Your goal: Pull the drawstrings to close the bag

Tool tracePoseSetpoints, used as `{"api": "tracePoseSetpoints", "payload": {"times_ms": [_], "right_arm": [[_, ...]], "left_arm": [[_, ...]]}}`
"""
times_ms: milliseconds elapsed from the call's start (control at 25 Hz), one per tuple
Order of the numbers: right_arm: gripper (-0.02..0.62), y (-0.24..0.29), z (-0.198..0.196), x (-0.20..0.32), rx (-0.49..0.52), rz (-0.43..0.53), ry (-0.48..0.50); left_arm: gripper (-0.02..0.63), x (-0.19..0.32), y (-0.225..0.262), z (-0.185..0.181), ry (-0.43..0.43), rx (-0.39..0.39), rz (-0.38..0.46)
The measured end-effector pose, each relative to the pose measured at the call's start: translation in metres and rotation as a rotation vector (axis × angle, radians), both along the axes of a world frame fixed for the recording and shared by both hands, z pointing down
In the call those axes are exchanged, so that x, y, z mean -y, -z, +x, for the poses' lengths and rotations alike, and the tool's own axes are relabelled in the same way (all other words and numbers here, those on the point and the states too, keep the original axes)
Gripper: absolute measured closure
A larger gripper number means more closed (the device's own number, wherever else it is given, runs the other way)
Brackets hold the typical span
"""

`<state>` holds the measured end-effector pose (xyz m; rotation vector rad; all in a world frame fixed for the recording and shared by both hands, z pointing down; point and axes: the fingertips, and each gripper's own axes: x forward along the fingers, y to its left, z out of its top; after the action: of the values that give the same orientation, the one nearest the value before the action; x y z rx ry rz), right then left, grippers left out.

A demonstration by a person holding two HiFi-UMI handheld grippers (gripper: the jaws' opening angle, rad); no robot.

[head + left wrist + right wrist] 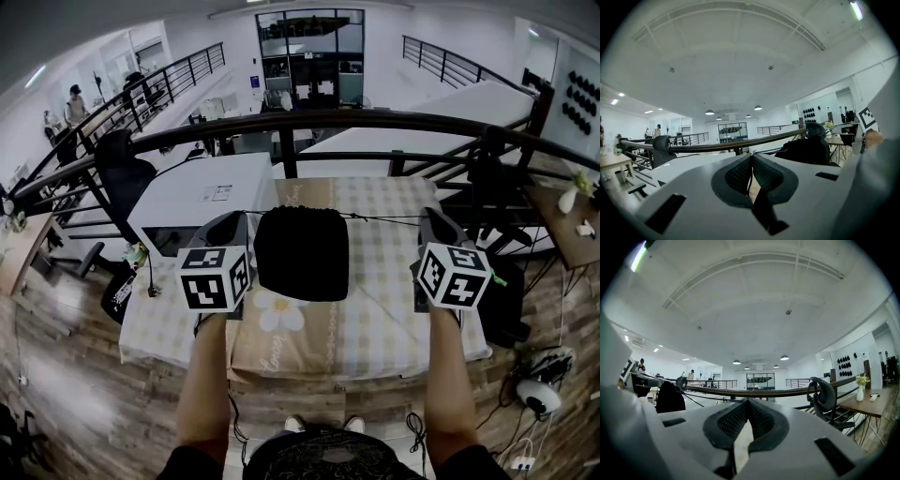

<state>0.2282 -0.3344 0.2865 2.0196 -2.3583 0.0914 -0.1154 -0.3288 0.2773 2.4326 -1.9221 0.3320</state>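
A black drawstring bag (302, 253) hangs above the checked tablecloth (375, 309), held between my two grippers. Its thin black drawstring (384, 219) runs taut from the bag's top out to each side. Left of the bag, my left gripper (234, 219) is shut on the left drawstring end. My right gripper (429, 216) is shut on the right end. In the left gripper view the jaws (751, 159) are pressed together with a dark cord between them, and the bag (806, 150) shows at the right. In the right gripper view the jaws (747, 404) are also closed, with the bag (670, 398) at the left.
A dark metal railing (309, 120) curves past the table's far edge. A white desk (202, 197) and a black office chair (127, 169) stand at the left. At the right is a wooden table with a vase (568, 199). Cables and a round device (536, 396) lie on the floor.
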Motion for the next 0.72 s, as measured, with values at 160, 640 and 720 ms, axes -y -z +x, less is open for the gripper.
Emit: {"api": "tracePoseSetpoints", "payload": {"times_ms": [160,640,720], "right_arm": [[0.577,-0.001,0.005,-0.001,0.006,-0.005,-0.01],[0.577,-0.003,0.015,-0.003,0.009,-0.007,-0.025],[0.577,-0.003,0.016,-0.003,0.009,-0.008,-0.029]], "left_arm": [[0.576,-0.001,-0.004,-0.006,0.023,0.002,-0.004],[0.577,0.0,-0.006,-0.025,0.086,-0.02,0.016],[0.577,0.001,-0.006,-0.028,0.092,-0.025,0.015]]}}
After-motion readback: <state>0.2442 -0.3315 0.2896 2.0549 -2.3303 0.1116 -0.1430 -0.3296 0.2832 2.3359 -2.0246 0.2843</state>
